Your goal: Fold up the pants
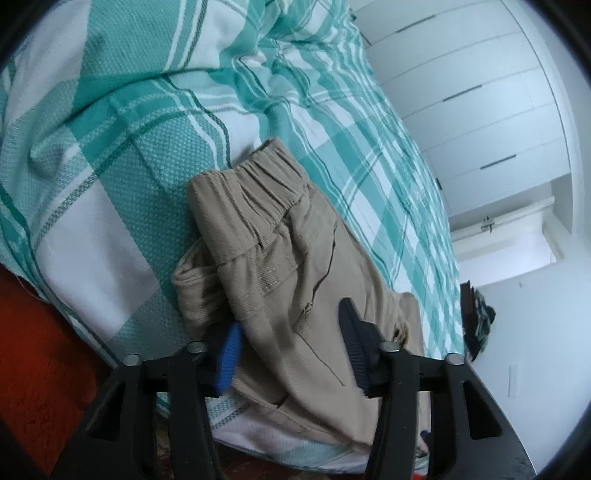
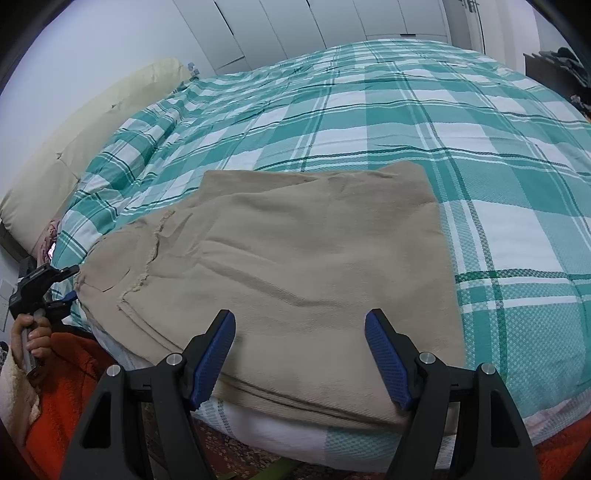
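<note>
Beige pants lie folded on the green and white checked bedspread, at the bed's near edge. In the left wrist view their elastic waistband points away and a flap of the pants is doubled over. My left gripper straddles that bunched cloth, which fills the gap and touches both pads. From the right wrist view, the left gripper bites the pants' left edge, held by a hand. My right gripper hovers open above the pants' near edge, with nothing pinched.
A cream pillow lies along the bed's left side. White wardrobe doors stand behind the bed. An orange cloth hangs below the bed's near edge. Dark clothes are piled at the far right.
</note>
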